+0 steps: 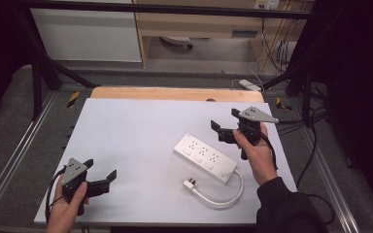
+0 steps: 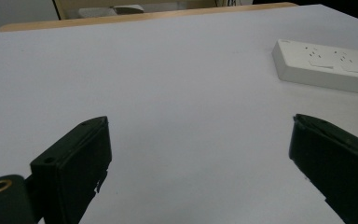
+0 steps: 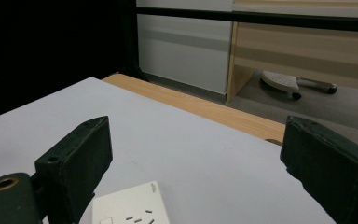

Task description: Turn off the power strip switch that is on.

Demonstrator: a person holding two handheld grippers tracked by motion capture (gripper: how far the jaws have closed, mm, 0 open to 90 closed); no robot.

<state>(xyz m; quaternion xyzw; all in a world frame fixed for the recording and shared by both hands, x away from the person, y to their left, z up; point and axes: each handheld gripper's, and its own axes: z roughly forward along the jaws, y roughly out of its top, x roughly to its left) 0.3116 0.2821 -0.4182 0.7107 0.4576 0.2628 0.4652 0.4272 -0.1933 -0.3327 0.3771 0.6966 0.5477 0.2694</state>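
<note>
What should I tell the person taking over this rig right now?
Left gripper: jaws open, holding nothing, near the front left of the table.
Right gripper: jaws open, holding nothing, just beyond the far end of the power strip.
The power strip lies flat, right of centre, sockets up. Its cord loops round toward the front, and the plug lies loose on the table beside it.
Done: nothing gripped so far.
Left: probably picking up the plug or strip; the right gripper is closer.

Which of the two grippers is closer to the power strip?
The right gripper: it hovers open just beyond the far end of the white power strip. The left gripper is open too, but sits well away near the table's front left corner.
</note>
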